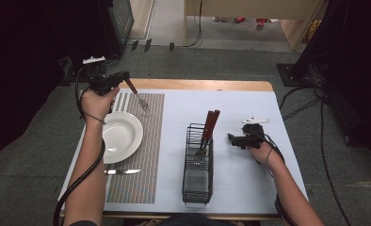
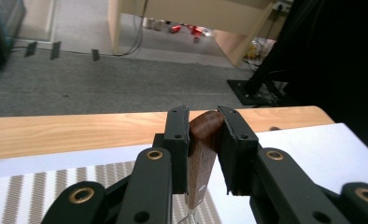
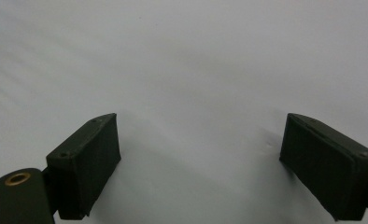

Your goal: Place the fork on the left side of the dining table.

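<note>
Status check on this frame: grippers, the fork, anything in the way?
Left gripper shut on fork, held above the striped placemat. Right gripper open, empty, beside the wire basket. Plate sits near the fork; path otherwise unobstructed.

No readable text, label, brand, number or sign in any view. Checked the fork handle [image 2: 201, 149], plate [image 1: 132, 136], striped placemat [image 1: 148, 165], wire basket [image 1: 196, 188] and both grippers: all bear no legible marking.
</note>
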A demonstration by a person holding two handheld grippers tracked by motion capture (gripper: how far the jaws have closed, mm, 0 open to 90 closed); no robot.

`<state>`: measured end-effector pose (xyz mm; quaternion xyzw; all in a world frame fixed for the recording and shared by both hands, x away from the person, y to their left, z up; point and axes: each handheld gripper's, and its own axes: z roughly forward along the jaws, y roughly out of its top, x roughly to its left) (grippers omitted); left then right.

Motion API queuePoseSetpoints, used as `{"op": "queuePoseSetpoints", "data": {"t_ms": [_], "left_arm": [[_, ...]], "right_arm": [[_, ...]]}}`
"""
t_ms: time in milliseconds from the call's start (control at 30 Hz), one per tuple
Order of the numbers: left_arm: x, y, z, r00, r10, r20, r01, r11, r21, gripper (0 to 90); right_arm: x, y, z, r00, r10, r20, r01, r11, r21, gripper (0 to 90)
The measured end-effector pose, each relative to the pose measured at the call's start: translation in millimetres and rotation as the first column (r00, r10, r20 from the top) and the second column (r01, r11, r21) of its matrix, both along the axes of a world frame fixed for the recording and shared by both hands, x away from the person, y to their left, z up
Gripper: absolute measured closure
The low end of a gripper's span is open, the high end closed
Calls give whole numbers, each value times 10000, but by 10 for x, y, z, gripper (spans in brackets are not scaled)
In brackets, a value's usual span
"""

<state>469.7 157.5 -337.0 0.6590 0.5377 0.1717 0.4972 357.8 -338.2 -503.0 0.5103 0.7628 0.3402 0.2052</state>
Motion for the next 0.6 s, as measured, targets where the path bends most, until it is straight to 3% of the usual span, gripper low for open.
{"op": "queuePoseSetpoints", "data": {"t_ms": [233, 600], "left_arm": [[105, 76, -102, 9986, 521, -105, -521, 9986, 19, 758], [146, 390, -282, 9896, 1283, -654, -1324, 9891, -641, 747]], "right_arm": [[0, 0, 0, 10000, 1, 1, -1, 10000, 4, 114], [0, 0, 0, 10000, 0, 2, 0, 10000, 4, 114]]}}
